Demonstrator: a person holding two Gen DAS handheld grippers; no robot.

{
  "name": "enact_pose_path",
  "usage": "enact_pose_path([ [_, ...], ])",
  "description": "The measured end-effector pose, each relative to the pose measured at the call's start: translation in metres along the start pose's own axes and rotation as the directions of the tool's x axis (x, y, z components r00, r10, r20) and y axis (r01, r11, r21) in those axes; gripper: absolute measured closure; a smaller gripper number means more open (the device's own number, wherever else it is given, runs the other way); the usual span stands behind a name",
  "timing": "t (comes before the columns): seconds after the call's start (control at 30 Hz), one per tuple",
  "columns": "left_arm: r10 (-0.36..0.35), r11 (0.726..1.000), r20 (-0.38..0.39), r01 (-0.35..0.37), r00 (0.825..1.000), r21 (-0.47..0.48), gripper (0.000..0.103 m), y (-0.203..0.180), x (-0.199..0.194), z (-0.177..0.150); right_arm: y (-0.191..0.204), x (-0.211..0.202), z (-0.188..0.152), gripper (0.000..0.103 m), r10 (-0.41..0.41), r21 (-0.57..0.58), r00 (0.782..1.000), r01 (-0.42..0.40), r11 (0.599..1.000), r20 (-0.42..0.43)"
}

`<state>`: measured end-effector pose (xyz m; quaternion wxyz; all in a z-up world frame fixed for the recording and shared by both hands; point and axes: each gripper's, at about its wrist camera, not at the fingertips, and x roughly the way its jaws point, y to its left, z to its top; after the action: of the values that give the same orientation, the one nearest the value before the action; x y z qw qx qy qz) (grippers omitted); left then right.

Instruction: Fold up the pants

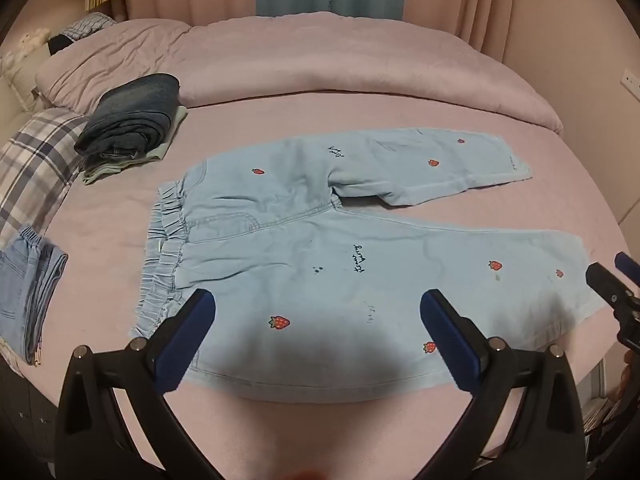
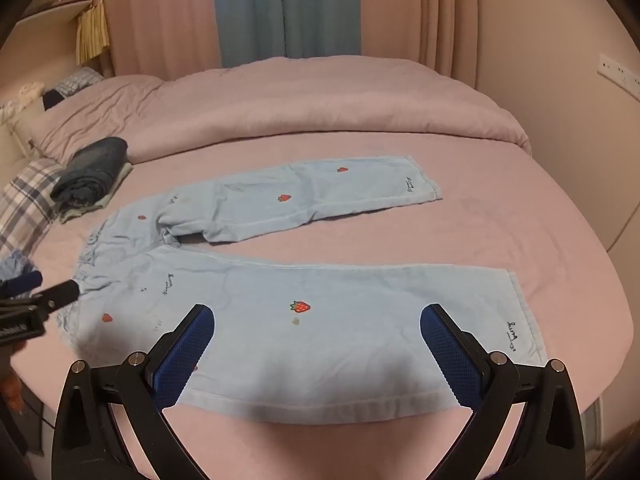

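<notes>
Left wrist view shows light-blue strawberry-print pants (image 1: 320, 240) spread flat on the pink bed (image 1: 100, 240), waistband left, legs splayed right. Left tongs (image 1: 318, 320) and right tongs (image 2: 316, 328) both gape wide above the near leg, gripping nothing.

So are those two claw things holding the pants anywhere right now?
No. The left gripper and the right gripper both stand open over the pants, which lie flat on the bed, unheld.

Pink bed (image 1: 120, 240) carries strawberry pants (image 1: 320, 248) (spread flat) and 2 folded stacks (image 1: 132, 128).
</notes>
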<state>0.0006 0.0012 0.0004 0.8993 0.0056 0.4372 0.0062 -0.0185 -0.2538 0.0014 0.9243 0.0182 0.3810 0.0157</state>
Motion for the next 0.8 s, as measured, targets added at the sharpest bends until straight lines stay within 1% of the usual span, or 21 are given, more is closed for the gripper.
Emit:
enact_pose_path([
  [0.03, 0.001, 1.000, 0.000, -0.001, 1.000, -0.010, 0.000, 0.001, 0.000, 0.000, -0.001, 0.000, -0.001, 0.001, 0.001, -0.001, 1.000, -0.001, 1.000, -0.001],
  [0.07, 0.010, 1.000, 0.007, -0.010, 1.000, 0.009, 0.000, -0.006, 0.000, -0.001, -0.001, 0.001, -0.001, 0.001, -0.003, -0.007, 1.000, 0.003, 1.000, 0.000],
  [0.13, 0.014, 1.000, 0.010, -0.014, 1.000, 0.000, 0.000, -0.011, -0.001, -0.001, -0.001, 0.002, -0.003, 0.001, -0.014, -0.017, 1.000, 0.014, 1.000, 0.001],
  [0.23, 0.019, 1.000, 0.018, -0.018, 1.000, -0.015, 0.000, -0.020, -0.004, -0.003, 0.005, -0.009, 0.004, 0.001, -0.019, -0.022, 1.000, 0.019, 1.000, 0.003],
  [0.27, 0.015, 1.000, 0.020, -0.015, 1.000, -0.022, 0.000, -0.024, -0.005, -0.004, 0.002, -0.009, 0.005, 0.001, -0.015, -0.019, 1.000, 0.015, 1.000, -0.001],
  [0.3, -0.034, 0.999, -0.001, 0.034, 0.999, -0.014, 0.000, -0.012, -0.003, -0.003, 0.000, -0.007, 0.003, 0.001, -0.011, -0.012, 1.000, 0.011, 1.000, 0.000],
  [0.33, -0.058, 0.998, -0.010, 0.058, 0.998, -0.010, 0.000, -0.006, -0.002, -0.003, -0.003, -0.006, 0.001, 0.001, -0.010, -0.007, 1.000, 0.010, 1.000, 0.001],
  [0.8, -0.076, 0.997, 0.010, 0.076, 0.997, 0.026, 0.000, -0.014, -0.011, 0.003, -0.011, -0.020, 0.004, 0.001, -0.044, -0.006, 0.999, 0.044, 0.999, 0.014],
])
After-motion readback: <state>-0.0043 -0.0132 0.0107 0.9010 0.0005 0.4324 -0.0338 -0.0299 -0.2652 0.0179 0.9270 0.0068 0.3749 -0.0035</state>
